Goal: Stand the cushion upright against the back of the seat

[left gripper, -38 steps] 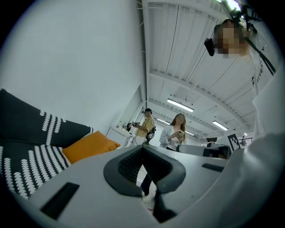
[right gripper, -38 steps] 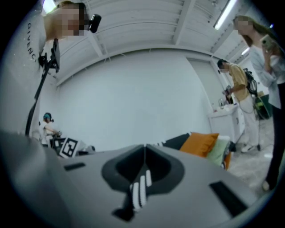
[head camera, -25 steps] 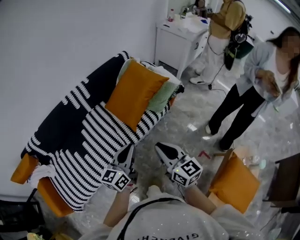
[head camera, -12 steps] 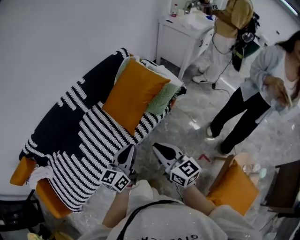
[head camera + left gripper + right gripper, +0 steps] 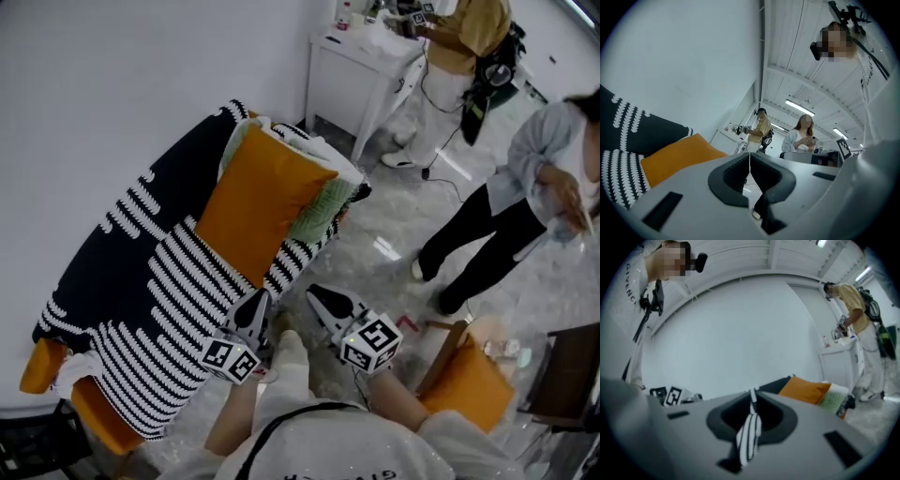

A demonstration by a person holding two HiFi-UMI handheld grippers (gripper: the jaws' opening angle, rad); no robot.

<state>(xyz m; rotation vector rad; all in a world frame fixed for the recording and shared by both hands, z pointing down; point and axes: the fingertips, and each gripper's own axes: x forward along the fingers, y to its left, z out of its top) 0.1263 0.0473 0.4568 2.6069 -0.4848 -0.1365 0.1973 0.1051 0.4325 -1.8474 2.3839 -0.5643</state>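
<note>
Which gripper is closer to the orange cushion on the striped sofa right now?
Left. In the head view the left gripper sits just below the orange cushion, near its lower corner, at the edge of the striped throw. The right gripper is further right, over the floor.

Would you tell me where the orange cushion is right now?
In the head view the orange cushion is left of centre, propped on the striped blanket, with the green cushion beside it on the right and the white wall behind.

Orange cushion (image 5: pixel 258 211) stands tilted at the far end of the seat (image 5: pixel 101 417), on a black-and-white striped throw (image 5: pixel 159 291), leaning against a green pillow (image 5: pixel 323 206).
</note>
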